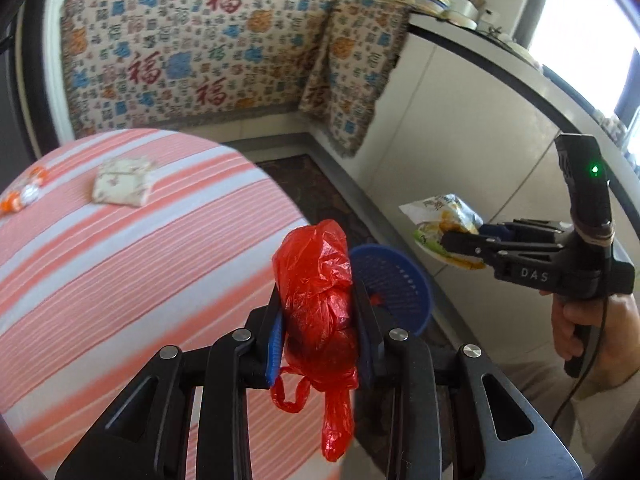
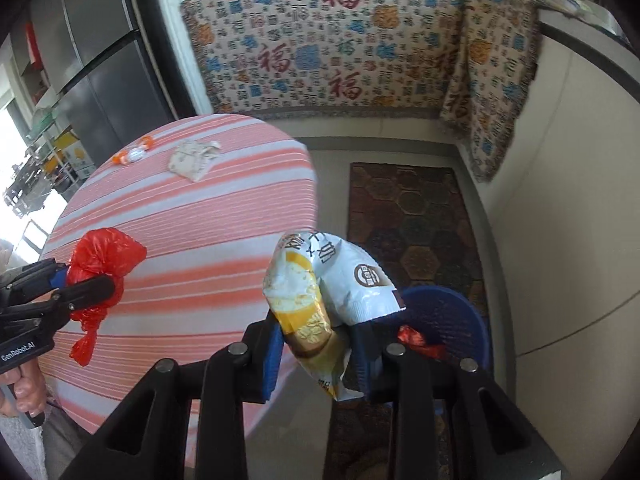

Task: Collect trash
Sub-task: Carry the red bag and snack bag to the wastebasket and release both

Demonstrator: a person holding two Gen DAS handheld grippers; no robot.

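Observation:
My left gripper [image 1: 320,316] is shut on a crumpled red plastic bag [image 1: 316,280], held up over the edge of the round striped table [image 1: 120,260]. It also shows at the left of the right wrist view, the left gripper [image 2: 92,284] with the red plastic bag [image 2: 100,260]. My right gripper [image 2: 316,344] is shut on a white and yellow snack packet [image 2: 320,284]; in the left wrist view the right gripper [image 1: 460,246] holds the snack packet [image 1: 444,216] above the floor. A blue mesh bin [image 1: 396,284], [image 2: 448,316] stands on the floor below, with a red wrapper [image 2: 416,338] inside.
On the table lie a folded patterned tissue packet [image 1: 120,182] and an orange and white wrapper [image 1: 24,194]. A patterned cloth [image 1: 200,52] covers the counter behind. White cabinets [image 1: 460,140] run along the right. A dark mat [image 2: 408,216] lies on the floor.

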